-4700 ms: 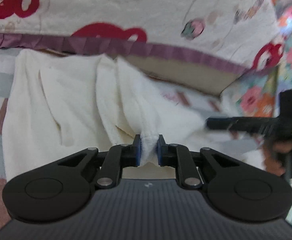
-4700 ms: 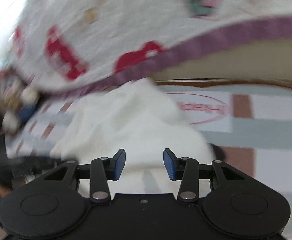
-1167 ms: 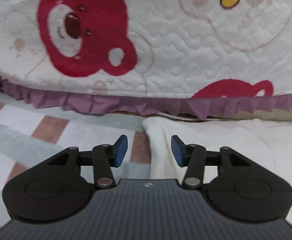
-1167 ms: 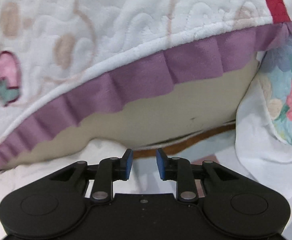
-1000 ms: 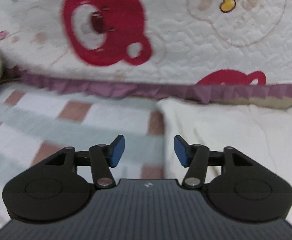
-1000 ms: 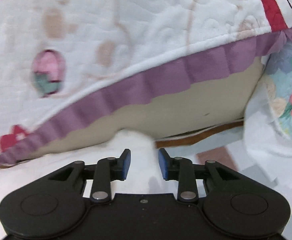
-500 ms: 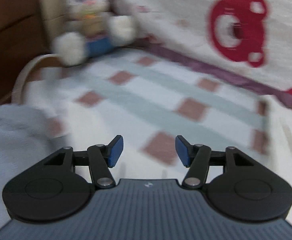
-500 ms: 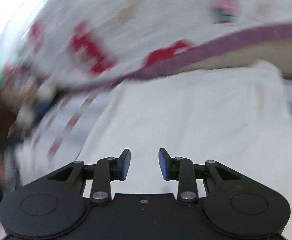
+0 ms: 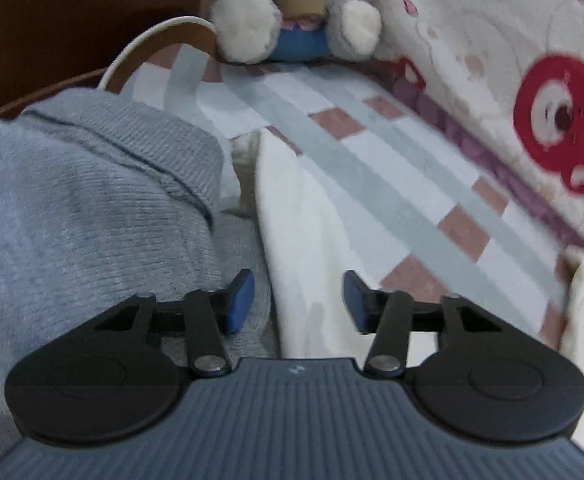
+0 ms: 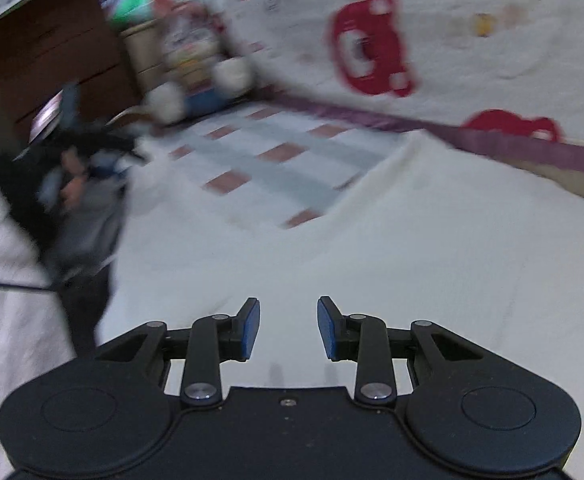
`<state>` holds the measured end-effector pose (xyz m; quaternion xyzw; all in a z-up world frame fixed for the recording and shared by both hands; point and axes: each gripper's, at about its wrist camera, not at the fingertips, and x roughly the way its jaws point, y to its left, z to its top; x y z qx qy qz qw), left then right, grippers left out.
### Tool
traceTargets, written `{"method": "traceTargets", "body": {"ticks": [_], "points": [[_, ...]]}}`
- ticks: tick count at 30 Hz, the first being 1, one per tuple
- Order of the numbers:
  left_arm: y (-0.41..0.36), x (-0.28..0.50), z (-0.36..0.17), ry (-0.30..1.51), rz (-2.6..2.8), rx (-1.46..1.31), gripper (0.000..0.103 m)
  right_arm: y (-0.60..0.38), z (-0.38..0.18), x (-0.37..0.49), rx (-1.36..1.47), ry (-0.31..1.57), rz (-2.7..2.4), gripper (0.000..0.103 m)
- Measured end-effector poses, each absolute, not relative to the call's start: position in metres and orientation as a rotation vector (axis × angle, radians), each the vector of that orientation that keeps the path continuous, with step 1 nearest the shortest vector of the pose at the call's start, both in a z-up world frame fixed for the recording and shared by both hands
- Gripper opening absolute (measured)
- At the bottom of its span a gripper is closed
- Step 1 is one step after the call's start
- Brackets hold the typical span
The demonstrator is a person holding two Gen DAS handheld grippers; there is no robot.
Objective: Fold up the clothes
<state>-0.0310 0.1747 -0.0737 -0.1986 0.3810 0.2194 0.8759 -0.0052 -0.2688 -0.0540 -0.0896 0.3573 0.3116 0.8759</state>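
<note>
**White garment flat on the bed, both grippers open and empty**

The white garment [image 10: 431, 240] lay spread flat on the checked bedsheet [image 10: 276, 152], its far edge running along the purple frill [image 10: 511, 142] at the bottom of the bear-print quilt [image 10: 471, 40]. In the right wrist view it filled most of the ground ahead, smooth and without visible folds, though the picture was blurred. In the left wrist view only a corner of it [image 9: 583, 312] showed, at the right edge, just below the same purple frill [image 9: 491, 160].

The right gripper [image 10: 288, 328] hovered over the near part of the white garment, its jaws parted by a moderate gap with nothing between them. The left gripper [image 9: 297, 300] was well away from the white garment, its jaws wide apart and holding nothing. Between and beneath its fingers lay a cream cloth [image 9: 299, 232], and just beside that, to the left, a heap of grey knit fabric [image 9: 84, 200]. Whether the left pad touched the grey knit could not be told.

On the far side of the checked bedsheet [image 9: 371, 152] from the white garment, a stuffed toy [image 9: 295, 12] sat against the bear-print quilt [image 9: 511, 60], next to dark wooden furniture [image 9: 72, 20]. A white cable [image 9: 144, 44] curved beside the toy. In the right wrist view the person's hand [image 10: 72, 184] showed, blurred, by the grey fabric, with a fluffy white sleeve [image 10: 4, 260] near it.
</note>
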Motion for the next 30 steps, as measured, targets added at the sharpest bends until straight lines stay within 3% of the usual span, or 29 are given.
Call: {"method": "traceTargets", "body": {"ticks": [5, 12, 13, 14, 15, 16, 26, 30], "points": [[0.169, -0.018, -0.081, 0.821, 0.509, -0.367, 0.04, -0.245, -0.068, -0.011, -0.188, 0.797, 0.768, 0.036], [0.163, 0.009, -0.103, 0.908, 0.526, -0.253, 0.068, -0.222, -0.084, -0.016, -0.194, 0.889, 0.917, 0.036], [0.16, 0.012, -0.106, 0.917, 0.521, -0.223, 0.068, -0.219, -0.087, -0.017, -0.202, 0.895, 0.924, 0.036], [0.157, 0.013, -0.107, 0.912, 0.513, -0.207, 0.06, -0.217, -0.09, -0.018, -0.197, 0.906, 0.93, 0.036], [0.155, 0.012, -0.106, 0.907, 0.5, -0.198, 0.019, -0.218, -0.093, -0.017, -0.171, 0.922, 0.934, 0.037], [0.153, 0.012, -0.106, 0.901, 0.487, -0.188, 0.003, -0.219, -0.096, -0.017, -0.144, 0.937, 0.936, 0.037], [0.14, -0.018, -0.05, 0.616, 0.332, -0.275, 0.003, -0.227, -0.108, -0.022, -0.056, 1.026, 0.959, 0.039], [0.101, -0.03, -0.023, 0.529, 0.232, -0.132, 0.003, -0.277, -0.103, -0.002, 0.106, 1.018, 0.813, 0.039]]}}
